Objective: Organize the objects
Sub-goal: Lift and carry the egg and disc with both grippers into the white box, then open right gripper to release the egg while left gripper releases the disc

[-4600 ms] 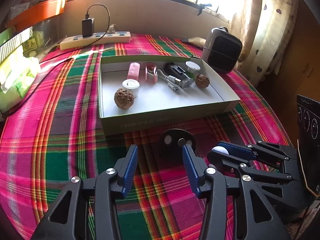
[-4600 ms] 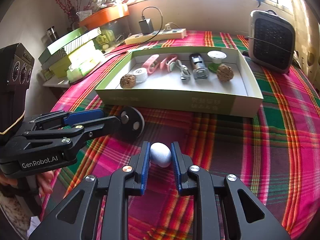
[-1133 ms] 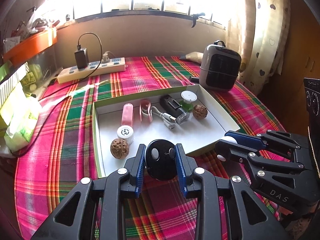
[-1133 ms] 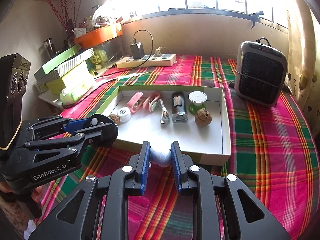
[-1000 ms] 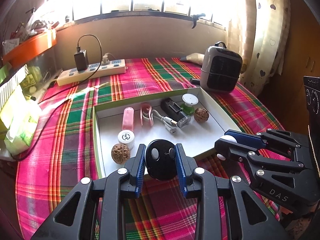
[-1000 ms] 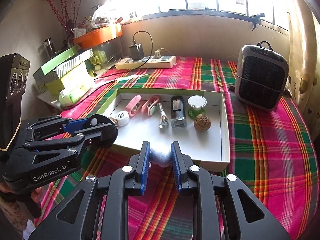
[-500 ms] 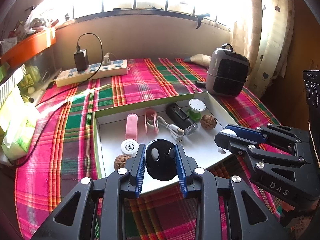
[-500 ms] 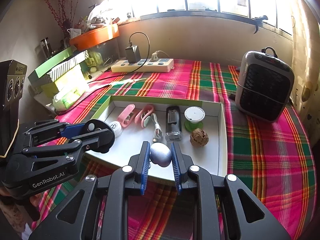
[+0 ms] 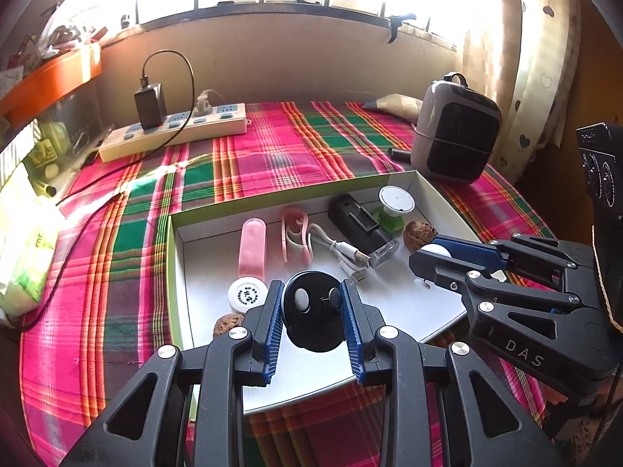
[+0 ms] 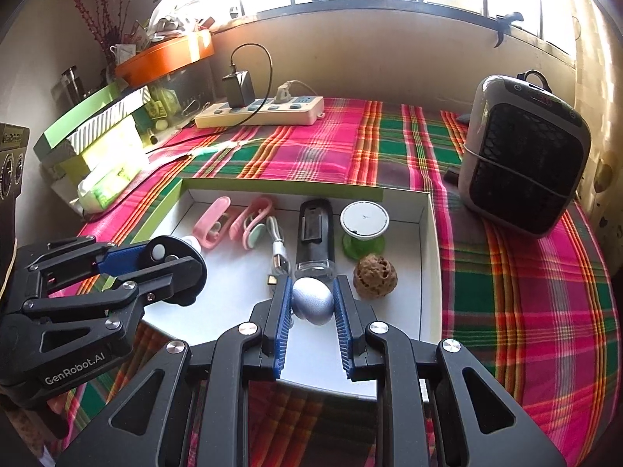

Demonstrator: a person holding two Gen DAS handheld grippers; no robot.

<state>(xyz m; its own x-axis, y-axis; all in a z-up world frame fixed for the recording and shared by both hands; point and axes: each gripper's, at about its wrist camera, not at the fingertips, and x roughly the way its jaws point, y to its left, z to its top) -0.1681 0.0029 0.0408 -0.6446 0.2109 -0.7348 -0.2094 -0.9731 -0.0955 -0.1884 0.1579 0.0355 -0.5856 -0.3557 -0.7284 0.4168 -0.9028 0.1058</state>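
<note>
Above the near edge of the shallow box [image 9: 177, 257], both tools carry their loads over its white floor, presumably so each piece can be set down among the clips, cable and walnuts already gathered there. Left tool [image 9: 311, 311] is clenched on the flat black disc [image 9: 313, 317], which bears a pale oval and a small stud. Right tool [image 10: 311, 305] grips the pale blue-grey egg-shaped object [image 10: 313, 299], smooth and perhaps finely speckled, hovering beside a walnut [image 10: 374, 275].

Woven plaid tablecloth [image 9: 272, 155], matt cardboard box [image 9: 393, 299]
</note>
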